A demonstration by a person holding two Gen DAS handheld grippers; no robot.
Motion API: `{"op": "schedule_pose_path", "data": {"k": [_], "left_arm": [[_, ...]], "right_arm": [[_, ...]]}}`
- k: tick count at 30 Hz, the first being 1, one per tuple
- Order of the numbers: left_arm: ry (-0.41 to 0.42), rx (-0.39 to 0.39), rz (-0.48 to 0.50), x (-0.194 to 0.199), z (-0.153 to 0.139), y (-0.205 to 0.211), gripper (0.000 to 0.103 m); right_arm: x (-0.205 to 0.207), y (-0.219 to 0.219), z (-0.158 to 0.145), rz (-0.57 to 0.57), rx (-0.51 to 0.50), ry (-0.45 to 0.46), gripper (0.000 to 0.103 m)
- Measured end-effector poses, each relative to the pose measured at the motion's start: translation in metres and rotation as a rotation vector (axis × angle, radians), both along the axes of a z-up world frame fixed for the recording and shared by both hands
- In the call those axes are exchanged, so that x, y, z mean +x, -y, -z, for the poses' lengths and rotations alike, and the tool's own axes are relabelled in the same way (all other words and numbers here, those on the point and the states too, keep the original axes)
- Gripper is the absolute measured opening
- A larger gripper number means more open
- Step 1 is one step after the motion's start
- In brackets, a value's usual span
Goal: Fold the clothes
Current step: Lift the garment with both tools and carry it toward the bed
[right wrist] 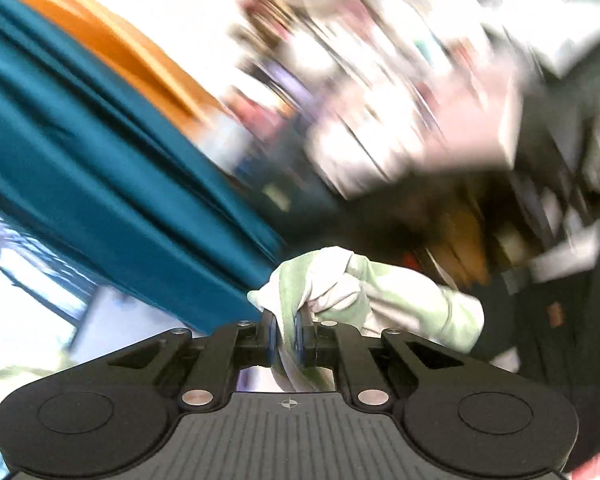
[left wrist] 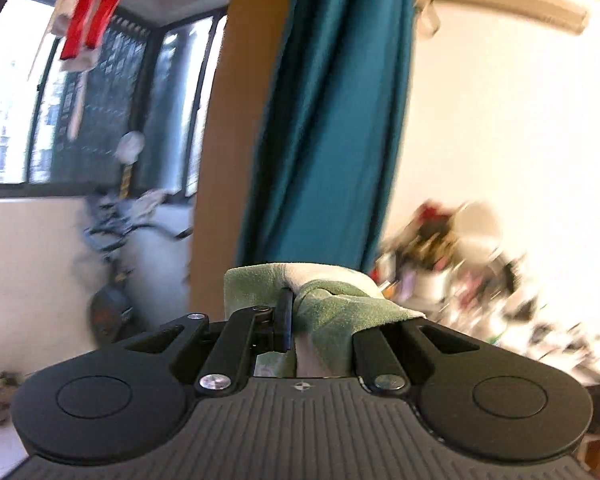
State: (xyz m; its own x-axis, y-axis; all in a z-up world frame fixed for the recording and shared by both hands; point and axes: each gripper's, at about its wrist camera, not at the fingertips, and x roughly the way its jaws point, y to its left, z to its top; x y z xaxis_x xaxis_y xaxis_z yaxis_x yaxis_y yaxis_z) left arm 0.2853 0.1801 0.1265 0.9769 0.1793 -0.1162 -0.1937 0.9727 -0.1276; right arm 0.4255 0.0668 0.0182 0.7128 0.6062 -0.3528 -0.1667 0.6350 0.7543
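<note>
A pale green and white garment (left wrist: 332,304) is bunched over my left gripper (left wrist: 296,312), which is shut on a fold of it; the cloth covers the right finger, and only the left finger (left wrist: 285,320) shows. In the right wrist view the same green and white garment (right wrist: 364,300) is pinched between the blue pads of my right gripper (right wrist: 287,338), which is shut on it. Cloth billows above and to the right of those fingers. Both grippers are held high in the room and point roughly level. The rest of the garment hangs below, out of sight.
A teal curtain (left wrist: 324,120) hangs straight ahead beside an orange-brown wall edge (left wrist: 232,120). A window (left wrist: 100,120) and laundry on red pegs (left wrist: 92,12) lie to the left. Cluttered shelves (right wrist: 400,100) are blurred at the right.
</note>
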Motion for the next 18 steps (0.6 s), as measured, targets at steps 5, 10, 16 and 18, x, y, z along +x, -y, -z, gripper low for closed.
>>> {"op": "schedule_pose_path", "data": {"k": [5, 10, 16, 18], "left_arm": [[0.116, -0.042, 0.172, -0.006, -0.019, 0.010, 0.008], [0.173, 0.003, 0.350, -0.007, -0.025, 0.055, 0.008], [0.169, 0.020, 0.531, -0.009, -0.039, 0.138, 0.008], [0.166, 0.035, 0.570, -0.018, -0.046, 0.174, 0.008]], "right_arm": [[-0.052, 0.038, -0.101, 0.076, -0.022, 0.210, 0.008], [-0.118, 0.071, -0.136, 0.143, -0.110, 0.279, 0.008], [-0.173, 0.122, -0.145, 0.198, -0.208, 0.269, 0.008], [-0.189, 0.146, -0.142, 0.242, -0.240, 0.253, 0.008]]}}
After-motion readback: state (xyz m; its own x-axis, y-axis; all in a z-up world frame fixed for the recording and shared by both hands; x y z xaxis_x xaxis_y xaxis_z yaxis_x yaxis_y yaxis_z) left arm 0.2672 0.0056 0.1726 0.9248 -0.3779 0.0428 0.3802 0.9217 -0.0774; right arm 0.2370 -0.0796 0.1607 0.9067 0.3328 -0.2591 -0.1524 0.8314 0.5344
